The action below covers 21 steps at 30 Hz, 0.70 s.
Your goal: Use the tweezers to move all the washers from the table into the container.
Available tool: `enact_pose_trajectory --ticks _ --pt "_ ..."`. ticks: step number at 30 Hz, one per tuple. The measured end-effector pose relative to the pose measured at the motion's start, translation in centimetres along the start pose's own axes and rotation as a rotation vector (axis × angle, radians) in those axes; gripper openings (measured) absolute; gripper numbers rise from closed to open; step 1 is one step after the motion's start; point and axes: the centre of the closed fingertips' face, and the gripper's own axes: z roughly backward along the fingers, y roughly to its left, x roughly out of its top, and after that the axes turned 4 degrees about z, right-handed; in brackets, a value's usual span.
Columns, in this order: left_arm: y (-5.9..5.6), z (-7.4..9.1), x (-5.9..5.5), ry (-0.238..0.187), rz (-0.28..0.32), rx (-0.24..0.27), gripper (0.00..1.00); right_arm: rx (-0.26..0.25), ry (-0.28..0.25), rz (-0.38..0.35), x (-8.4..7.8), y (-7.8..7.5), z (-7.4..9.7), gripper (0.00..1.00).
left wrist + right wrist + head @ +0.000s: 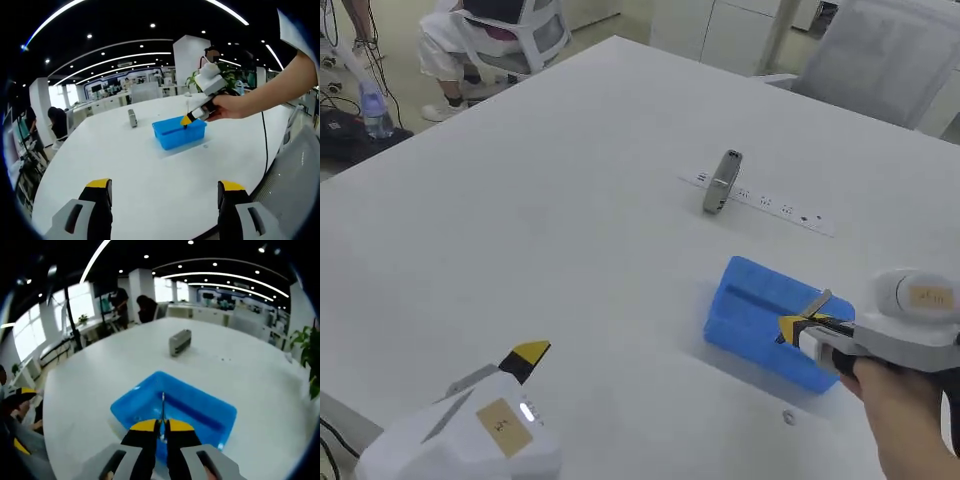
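The blue container (745,318) sits on the white table (570,230). The right gripper (790,328) hangs over it, jaws pressed together on the tweezers (817,303). In the right gripper view the tweezers (162,409) point down into the container (200,410), but its inside is too blurred to tell what it holds. One small washer (788,417) lies on the table just beside the container's near wall. The left gripper (164,185) is spread and empty, well apart from the container (175,137).
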Motion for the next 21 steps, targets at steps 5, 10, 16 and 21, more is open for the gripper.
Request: enact_pose_trajectory --ticks 5,10,16,21 --pt "0.0 0.0 -0.1 0.007 -0.002 0.000 0.89 0.002 0.007 -0.017 -0.2 -0.3 -0.6 0.03" --pt "0.0 0.0 -0.2 0.014 -0.003 0.001 0.89 0.001 0.018 -0.021 -0.6 -0.5 -1.0 0.03" --pt "0.0 0.0 -0.1 0.016 -0.004 0.002 0.89 -0.004 0.014 -0.022 -0.6 -0.5 -1.0 0.03" --pt "0.0 0.0 -0.1 0.018 -0.006 0.001 0.89 -0.004 0.012 -0.066 -0.6 -0.6 -0.7 0.04"
